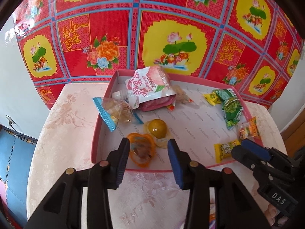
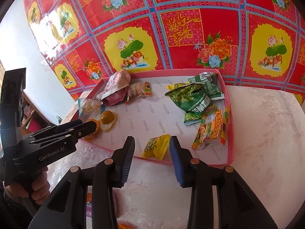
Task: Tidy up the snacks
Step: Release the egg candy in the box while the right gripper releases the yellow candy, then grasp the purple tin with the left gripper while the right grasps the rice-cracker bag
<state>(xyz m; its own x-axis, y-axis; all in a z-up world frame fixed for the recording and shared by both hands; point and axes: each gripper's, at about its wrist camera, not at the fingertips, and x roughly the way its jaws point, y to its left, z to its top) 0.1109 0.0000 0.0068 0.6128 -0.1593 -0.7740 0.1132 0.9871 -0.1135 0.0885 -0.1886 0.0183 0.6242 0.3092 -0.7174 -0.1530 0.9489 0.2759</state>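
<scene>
Both tongs stand spread and hold nothing: the left gripper [image 1: 148, 148] brackets an orange jelly cup [image 1: 141, 149] low in its frame without pressing it, and the right gripper [image 2: 151, 147] flanks a yellow candy packet [image 2: 156, 146], pads clear of it. Every snack visible sits inside the pink tray [image 1: 99, 118] on the pale table [image 1: 63, 118], so gathering looks largely done; sorting by kind seems unfinished. A pink spout pouch [image 1: 148, 89] and clear wrapped snacks lie upper left, a round yellow jelly [image 1: 157, 127] mid-frame, and green packets [image 2: 192, 99] upper right.
</scene>
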